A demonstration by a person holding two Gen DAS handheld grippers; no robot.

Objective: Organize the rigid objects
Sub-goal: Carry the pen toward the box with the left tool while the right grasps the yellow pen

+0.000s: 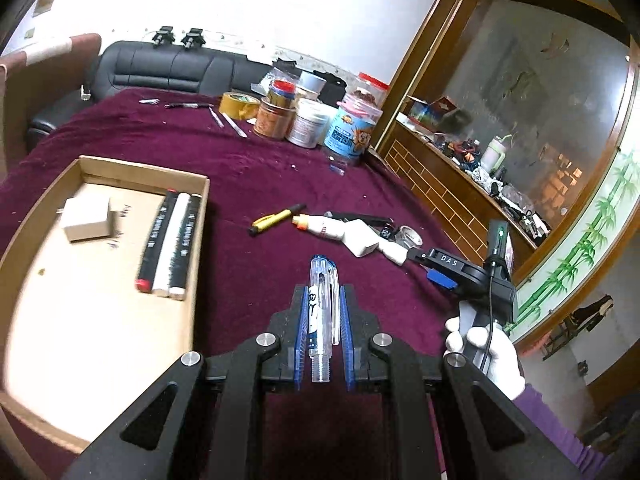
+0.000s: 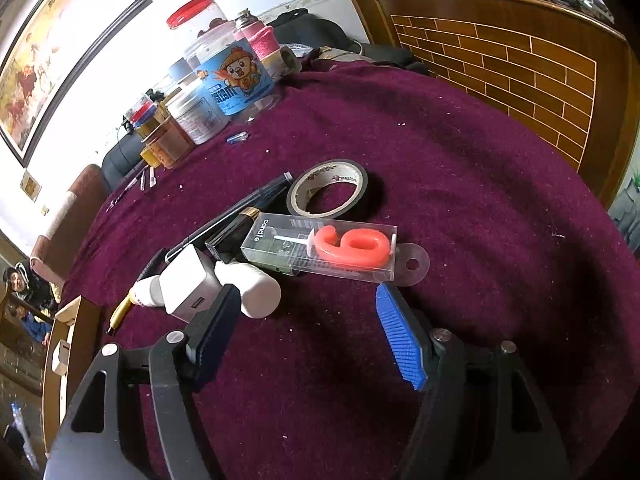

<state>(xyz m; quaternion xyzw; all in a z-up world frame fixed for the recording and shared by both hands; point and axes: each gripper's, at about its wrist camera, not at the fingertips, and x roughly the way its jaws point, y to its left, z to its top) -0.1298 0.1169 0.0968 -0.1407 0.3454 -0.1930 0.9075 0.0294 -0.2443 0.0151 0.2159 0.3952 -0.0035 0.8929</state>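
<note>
My left gripper (image 1: pixel 323 296) is shut on a clear plastic pen barrel (image 1: pixel 321 320), held lengthwise above the maroon cloth (image 1: pixel 260 168). To its left lies a cardboard box (image 1: pixel 144 166) holding a white block (image 1: pixel 87 218) and three markers (image 1: pixel 170 244). My right gripper (image 2: pixel 308 320) stands open over the cloth, nothing between its fingers. Just beyond it lies a clear candle box with a red numeral (image 2: pixel 340 248). Its left finger (image 2: pixel 216 320) is close to a white charger (image 2: pixel 188 284) and a white tube (image 2: pixel 256 286). The left wrist view shows the right gripper (image 1: pixel 428 268) in a white-gloved hand (image 1: pixel 492 348).
A tape roll (image 2: pixel 328 188) and black pens (image 2: pixel 240 208) lie behind the candle box. A yellow pen (image 1: pixel 276 218) rests mid-cloth. Several jars (image 1: pixel 312 116) and a yellow tape roll (image 1: pixel 240 105) crowd the far edge. A wooden cabinet (image 2: pixel 520 72) borders the right side.
</note>
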